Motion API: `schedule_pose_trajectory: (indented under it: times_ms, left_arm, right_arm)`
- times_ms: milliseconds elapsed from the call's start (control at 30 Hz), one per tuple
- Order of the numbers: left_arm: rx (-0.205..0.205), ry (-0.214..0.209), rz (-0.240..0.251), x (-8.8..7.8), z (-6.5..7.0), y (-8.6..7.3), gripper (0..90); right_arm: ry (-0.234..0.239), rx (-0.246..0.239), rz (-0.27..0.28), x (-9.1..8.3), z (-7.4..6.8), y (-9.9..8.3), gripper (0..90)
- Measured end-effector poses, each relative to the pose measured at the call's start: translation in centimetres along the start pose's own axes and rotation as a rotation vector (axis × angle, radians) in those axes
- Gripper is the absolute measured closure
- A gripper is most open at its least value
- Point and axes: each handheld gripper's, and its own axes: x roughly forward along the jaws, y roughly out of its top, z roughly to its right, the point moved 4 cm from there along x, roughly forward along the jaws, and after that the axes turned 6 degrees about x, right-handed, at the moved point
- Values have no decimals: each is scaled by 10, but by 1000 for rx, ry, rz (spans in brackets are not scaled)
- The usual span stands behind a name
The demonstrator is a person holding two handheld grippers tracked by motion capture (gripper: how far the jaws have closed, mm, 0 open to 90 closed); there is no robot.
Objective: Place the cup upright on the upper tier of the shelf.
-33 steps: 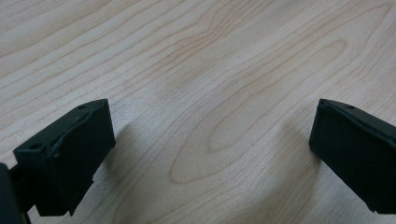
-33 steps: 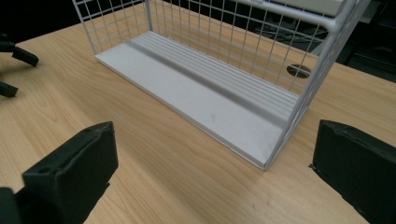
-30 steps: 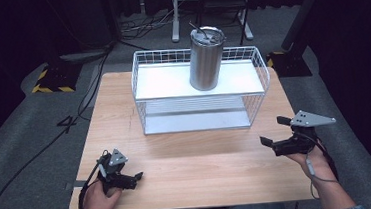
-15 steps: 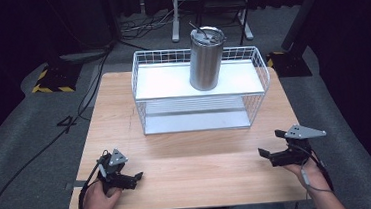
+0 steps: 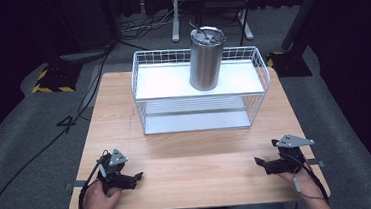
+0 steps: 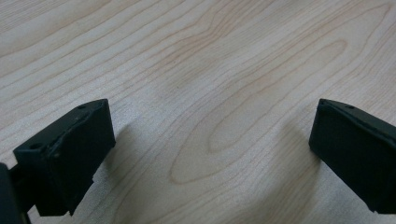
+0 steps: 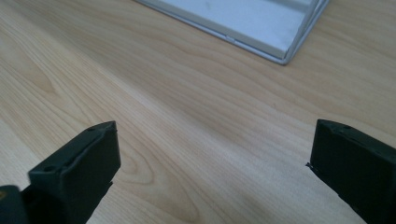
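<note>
Down low, both pairs of fingers spread wide with nothing between them. Left gripper at about 7 o'clock on the bench, held in the left hand, fingers aimed toward 3 o'clock, just over bare wood. Right gripper at about 5 o'clock, held in the right hand, fingers aimed toward 9 o'clock, also just above the wood, with a corner of the rack base beyond them in the right gripper view. Well apart from both, toward 12 o'clock: white wire rack, two levels, standing on the far half of the bench. Upright on its upper shelf, right of centre: steel tumbler with a lid and a straw.
</note>
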Motion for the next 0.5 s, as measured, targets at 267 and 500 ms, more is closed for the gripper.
schedule_pose_trajectory:
  times_ms: [267,500]
  left_arm:
    - [0,0,0,0,0,0,6]
    - [0,0,0,0,0,0,6]
  right_arm:
    - [-23,-16,-45,11,-6,-11,29]
    - [-44,-20,-86,15,-8,-14,29]
